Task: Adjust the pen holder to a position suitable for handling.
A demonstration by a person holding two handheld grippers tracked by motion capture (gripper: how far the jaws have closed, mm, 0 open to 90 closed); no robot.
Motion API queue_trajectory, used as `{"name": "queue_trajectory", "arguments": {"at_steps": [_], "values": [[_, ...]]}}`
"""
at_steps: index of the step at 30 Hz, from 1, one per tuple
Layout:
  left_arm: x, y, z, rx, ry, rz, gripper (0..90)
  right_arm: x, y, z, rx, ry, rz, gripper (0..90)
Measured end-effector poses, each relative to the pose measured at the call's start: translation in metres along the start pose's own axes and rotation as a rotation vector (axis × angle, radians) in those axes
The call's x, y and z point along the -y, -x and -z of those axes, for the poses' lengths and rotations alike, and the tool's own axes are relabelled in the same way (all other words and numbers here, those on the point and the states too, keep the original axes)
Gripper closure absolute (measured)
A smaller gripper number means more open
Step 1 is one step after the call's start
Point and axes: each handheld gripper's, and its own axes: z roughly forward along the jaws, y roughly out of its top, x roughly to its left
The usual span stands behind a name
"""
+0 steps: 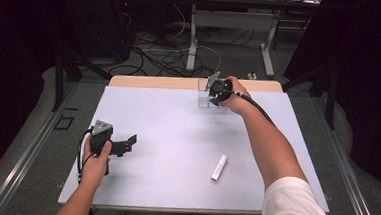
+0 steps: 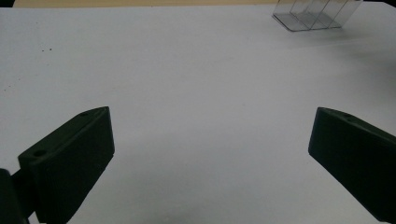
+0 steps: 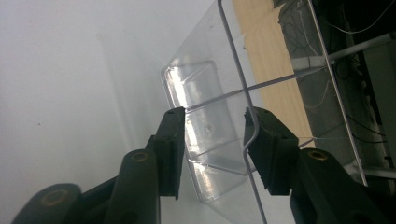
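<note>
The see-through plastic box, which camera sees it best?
The right gripper view: the clear box is close up between the right tool's jaws, dividers plain. The high view shows it small at the table's far edge; the left gripper view catches its bottom part far off.

The clear plastic divided container (image 2: 317, 14) was cut off by the top edge in the left gripper view; whether the right gripper (image 3: 212, 140) pressed its wall stayed unclear

Left gripper (image 1: 126, 144) rests with jaws wide; right gripper (image 1: 213, 95), arm outstretched, jaws partly closed.
</note>
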Motion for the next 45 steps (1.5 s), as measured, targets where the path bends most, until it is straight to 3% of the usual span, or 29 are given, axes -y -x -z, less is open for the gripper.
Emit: {"name": "queue_trajectory", "arguments": {"at_steps": [10,11,12,13,14,17,18,19,20,25,30,36,37,38,39,40,42,43,45], "values": [[0.000,0.000,-0.001,0.001,-0.001,-0.001,0.2,-0.001,-0.002,0.007,0.002,-0.031,0.070,79.9],[0.000,0.000,-0.001,0.001,-0.001,-0.001,0.2,-0.001,-0.003,0.005,0.015,0.003,0.077,80.7],[0.000,0.000,-0.001,0.001,-0.001,-0.001,0.2,-0.003,-0.002,0.010,-0.010,-0.067,0.092,80.9],[0.000,0.000,-0.001,0.000,-0.002,-0.001,0.2,0.001,-0.004,0.002,0.033,0.050,0.090,81.3],[0.000,0.000,-0.001,0.000,-0.002,-0.001,0.2,0.001,-0.005,0.001,0.038,0.071,0.086,81.5],[0.000,0.000,-0.001,0.000,-0.001,-0.001,0.2,-0.002,-0.004,0.010,-0.011,-0.064,0.103,82.4],[0.000,0.000,-0.001,0.000,-0.001,-0.001,0.2,-0.002,-0.004,0.009,-0.012,-0.040,0.127,82.9],[0.000,0.000,-0.001,-0.001,-0.002,-0.001,0.2,-0.001,-0.006,0.009,-0.010,-0.031,0.106,83.5],[0.000,0.000,-0.001,-0.001,-0.002,-0.002,0.2,-0.001,-0.004,0.009,-0.024,-0.027,0.133,84.0],[0.000,0.000,-0.001,-0.002,-0.004,-0.002,0.2,-0.001,-0.006,0.012,-0.036,-0.046,0.172,85.6],[0.000,0.000,-0.001,-0.002,-0.007,-0.002,0.2,-0.002,-0.008,0.015,-0.037,-0.045,0.180,87.0],[0.000,0.000,-0.001,-0.002,-0.007,-0.002,0.2,-0.003,-0.013,0.021,-0.031,0.001,0.190,87.1],[0.000,0.000,-0.001,0.000,-0.009,-0.002,0.2,-0.006,-0.014,0.026,-0.055,-0.055,0.194,87.1],[0.000,0.000,-0.001,0.000,-0.009,-0.003,0.2,-0.005,-0.018,0.023,-0.016,0.040,0.188,87.0],[0.000,0.000,-0.001,0.001,-0.011,-0.004,0.2,-0.008,-0.019,0.029,-0.042,-0.024,0.198,87.0],[0.000,0.000,-0.001,0.001,-0.010,-0.003,0.2,-0.009,-0.022,0.030,-0.032,0.004,0.205,87.0],[0.000,0.001,-0.002,0.000,-0.004,-0.005,0.2,-0.013,-0.026,0.035,-0.037,-0.009,0.213,87.0],[0.000,0.001,-0.002,0.001,-0.003,-0.008,0.2,-0.015,-0.029,0.037,-0.032,0.012,0.209,86.9],[-0.001,0.002,-0.002,0.000,-0.005,-0.009,0.2,-0.019,-0.034,0.044,-0.034,-0.009,0.215,86.8]]}}
